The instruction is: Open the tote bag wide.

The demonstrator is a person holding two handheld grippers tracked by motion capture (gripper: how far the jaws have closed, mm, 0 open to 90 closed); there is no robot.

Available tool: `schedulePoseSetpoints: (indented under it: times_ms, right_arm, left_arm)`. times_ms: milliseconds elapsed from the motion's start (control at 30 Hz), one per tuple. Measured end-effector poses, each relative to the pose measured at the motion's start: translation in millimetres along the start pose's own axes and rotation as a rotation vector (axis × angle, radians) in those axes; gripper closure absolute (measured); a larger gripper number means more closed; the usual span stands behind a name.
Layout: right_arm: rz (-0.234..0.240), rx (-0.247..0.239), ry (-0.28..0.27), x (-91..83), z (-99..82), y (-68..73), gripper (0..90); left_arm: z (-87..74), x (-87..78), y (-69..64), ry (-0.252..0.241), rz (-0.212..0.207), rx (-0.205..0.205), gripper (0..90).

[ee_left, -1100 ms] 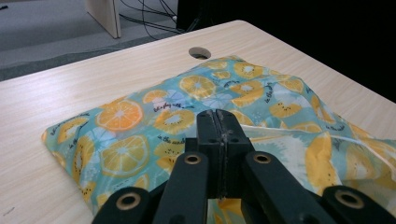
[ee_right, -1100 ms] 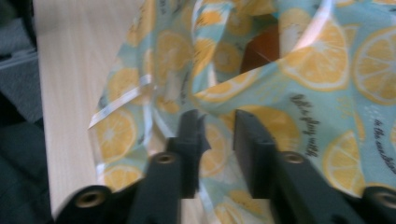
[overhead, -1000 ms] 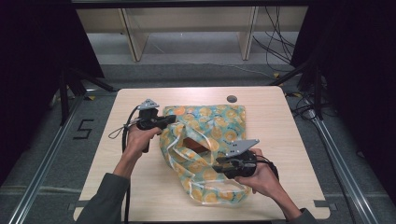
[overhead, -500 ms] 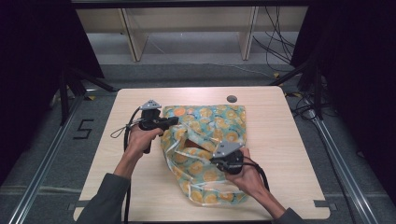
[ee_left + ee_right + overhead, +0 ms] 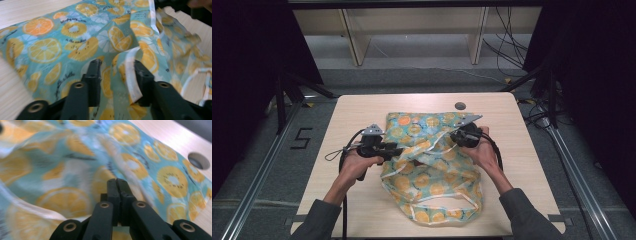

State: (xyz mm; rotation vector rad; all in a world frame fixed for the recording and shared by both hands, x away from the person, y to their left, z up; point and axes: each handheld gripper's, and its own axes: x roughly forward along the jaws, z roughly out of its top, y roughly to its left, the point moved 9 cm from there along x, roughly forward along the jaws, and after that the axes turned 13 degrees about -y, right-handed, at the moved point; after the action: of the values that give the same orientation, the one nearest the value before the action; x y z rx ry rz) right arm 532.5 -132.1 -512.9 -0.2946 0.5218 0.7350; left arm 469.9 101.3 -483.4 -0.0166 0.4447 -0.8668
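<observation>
The fruit-print bag [image 5: 432, 165] lies crumpled mid-table [image 5: 352, 120]. The left gripper [image 5: 117, 72] has just been opening, jaws now partly apart with a fold between them; the right gripper [image 5: 117, 185] is closed tight, nothing visibly pinched, over the bag's far edge

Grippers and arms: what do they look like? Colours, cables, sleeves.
Both the left gripper and the right gripper are black handheld units, each topped by a grey three-cornered plate. Seen close up, the left gripper's jaws are flat black bars on linked arms with brass-coloured rivets. A black cable trails from the left one. The person wears dark grey sleeves.
</observation>
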Motion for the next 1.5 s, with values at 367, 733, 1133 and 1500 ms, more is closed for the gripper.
schedulePoseSetpoints:
  times_ms: [367,733,1133,1500]
  right_arm:
    - [-0.003,-0.018,0.045,15.6,-0.4,-7.7,90.0]
    - [-0.029,-0.005,0.074,19.6,1.1,-20.2,90.0]
    - [-0.067,-0.004,0.089,24.4,0.6,-33.0,90.0]
    - [-0.041,0.004,0.06,18.8,5.1,-26.8,88.6]
  left_arm:
    - [15.3,-29.9,-78.5,-0.097,-0.155,0.009,77.8]
    - [-15.5,30.6,-54.1,0.08,0.118,0.316,53.6]
    - [-55.9,42.0,-9.7,0.23,0.139,0.177,40.2]
    - [-41.5,50.4,-5.2,0.187,0.157,0.297,87.3]
